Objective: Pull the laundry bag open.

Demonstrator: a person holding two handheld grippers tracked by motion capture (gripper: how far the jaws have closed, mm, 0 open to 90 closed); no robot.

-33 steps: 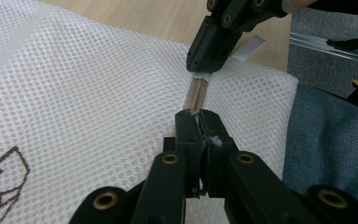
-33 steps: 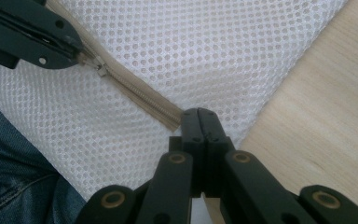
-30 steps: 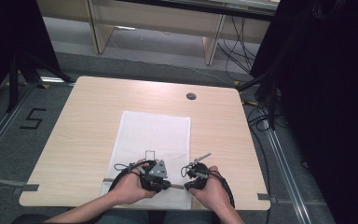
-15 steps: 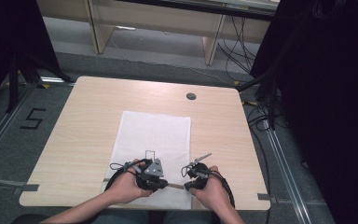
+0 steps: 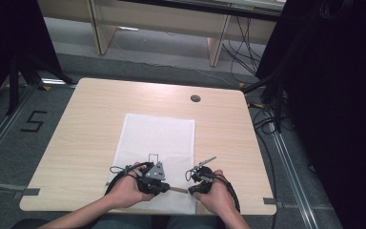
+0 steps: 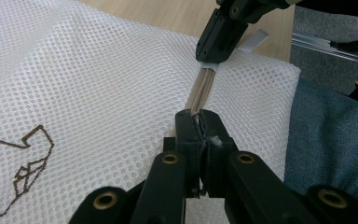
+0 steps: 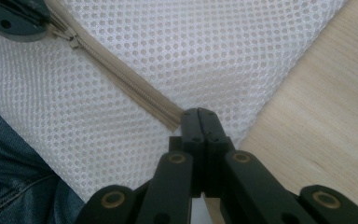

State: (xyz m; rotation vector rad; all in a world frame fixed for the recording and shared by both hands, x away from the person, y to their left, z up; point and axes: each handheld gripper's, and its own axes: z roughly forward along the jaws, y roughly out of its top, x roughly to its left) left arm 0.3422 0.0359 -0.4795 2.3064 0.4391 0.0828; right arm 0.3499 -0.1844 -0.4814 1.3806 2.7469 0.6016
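both tools (image 6: 199, 122) (image 7: 199, 116) clamped tight on the mesh bag's (image 5: 157, 138) zipper (image 7: 121, 74)

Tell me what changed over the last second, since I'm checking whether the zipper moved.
The left gripper edged slightly toward the right gripper along the zipper. Both stayed shut on it; the mesh bag and table kept their places.

The bag (image 6: 98, 70) is white open-weave mesh cloth, its zipper (image 7: 130, 88) a beige woven tape. The table (image 5: 90, 109) is pale, matt wood-grain laminate, and the grippers' jaws look like smooth black plastic with brass-coloured rivets.
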